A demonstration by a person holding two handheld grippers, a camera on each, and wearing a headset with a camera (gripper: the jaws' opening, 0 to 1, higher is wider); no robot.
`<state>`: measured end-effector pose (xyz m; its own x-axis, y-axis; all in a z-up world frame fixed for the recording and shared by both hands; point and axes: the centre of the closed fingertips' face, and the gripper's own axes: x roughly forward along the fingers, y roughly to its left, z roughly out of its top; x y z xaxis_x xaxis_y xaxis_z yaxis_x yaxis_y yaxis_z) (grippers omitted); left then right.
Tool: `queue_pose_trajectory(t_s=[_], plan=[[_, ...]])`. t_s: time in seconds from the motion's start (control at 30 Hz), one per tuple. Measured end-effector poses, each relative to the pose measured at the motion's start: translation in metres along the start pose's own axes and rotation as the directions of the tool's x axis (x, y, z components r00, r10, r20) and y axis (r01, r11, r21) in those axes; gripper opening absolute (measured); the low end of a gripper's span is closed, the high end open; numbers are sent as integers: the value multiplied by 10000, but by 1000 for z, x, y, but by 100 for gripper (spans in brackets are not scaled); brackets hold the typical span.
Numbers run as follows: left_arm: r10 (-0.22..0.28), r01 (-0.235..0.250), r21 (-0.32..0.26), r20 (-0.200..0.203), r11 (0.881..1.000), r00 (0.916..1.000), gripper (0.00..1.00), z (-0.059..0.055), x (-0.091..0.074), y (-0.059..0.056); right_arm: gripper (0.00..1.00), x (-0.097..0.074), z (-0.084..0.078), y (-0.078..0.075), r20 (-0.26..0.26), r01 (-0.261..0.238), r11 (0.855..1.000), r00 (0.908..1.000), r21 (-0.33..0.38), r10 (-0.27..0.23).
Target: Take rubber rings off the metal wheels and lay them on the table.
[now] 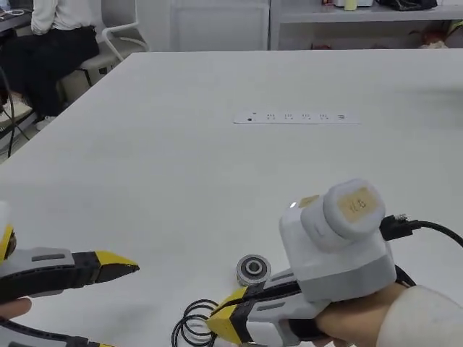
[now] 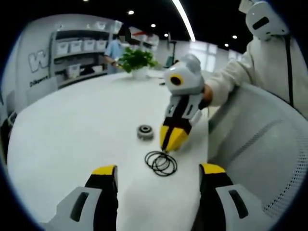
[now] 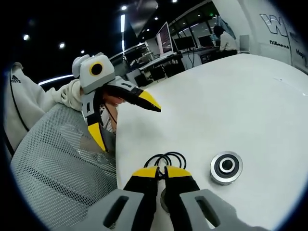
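My right gripper (image 3: 161, 169) has its fingers together at the rubber rings (image 3: 168, 158) piled on the table (image 1: 217, 166) beside the metal wheel (image 3: 226, 167), probably laying one down; left gripper (image 2: 159, 169) hovers, fingers apart

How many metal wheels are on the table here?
1. The metal wheel sits on the table beside the rubber rings, near the right gripper; that gripper's body could hide others.
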<state>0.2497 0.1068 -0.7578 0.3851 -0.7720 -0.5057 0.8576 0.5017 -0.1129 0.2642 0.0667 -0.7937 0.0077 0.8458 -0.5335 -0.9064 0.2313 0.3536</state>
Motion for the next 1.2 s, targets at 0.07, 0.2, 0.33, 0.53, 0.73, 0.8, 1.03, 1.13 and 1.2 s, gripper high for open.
queue_pose_trajectory(t_s=[0.07, 0.2, 0.33, 0.53, 0.73, 0.8, 1.03, 1.13, 1.2], plan=[[-3, 3, 25, -2, 10000, 10000, 70, 0, 0, 0, 3, -2, 2, -2, 71, 67, 10000, 10000, -52, -67], [-9, 9, 45, -2, 10000, 10000, 70, 0, 0, 0, 4, -9, 8, -6, 235, 215, 9997, 9995, -116, -212], [-14, 14, 40, 12, 10000, 10000, 70, 1, 0, -1, 5, -15, 12, -10, 277, 417, 9986, 9988, -338, -407], [33, -33, 23, 55, 10000, 10000, 71, 2, -1, 0, 9, -26, 20, -13, 460, 567, 9968, 9975, -557, -541], [132, -132, 4, 200, 9999, 9997, 74, 4, -3, 2, 18, -42, 27, -13, 613, 643, 9951, 9963, -745, -598], [103, -103, -1, 251, 9999, 9996, 74, 5, -3, 1, 21, -47, 28, -13, 697, 663, 9951, 9957, -737, -612], [256, -252, -99, 527, 9996, 9983, 79, 10, -6, 4, 37, -72, 24, -13, 946, 934, 9944, 9916, -495, -884], [219, -204, -248, 604, 9995, 9979, 80, 9, -7, 3, 43, -78, 20, -10, 929, 960, 9939, 9915, -538, -908], [296, -279, -280, 635, 9992, 9975, 81, 9, -8, 4, 49, -81, 16, -8, 853, 983, 9936, 9920, -559, -934]])
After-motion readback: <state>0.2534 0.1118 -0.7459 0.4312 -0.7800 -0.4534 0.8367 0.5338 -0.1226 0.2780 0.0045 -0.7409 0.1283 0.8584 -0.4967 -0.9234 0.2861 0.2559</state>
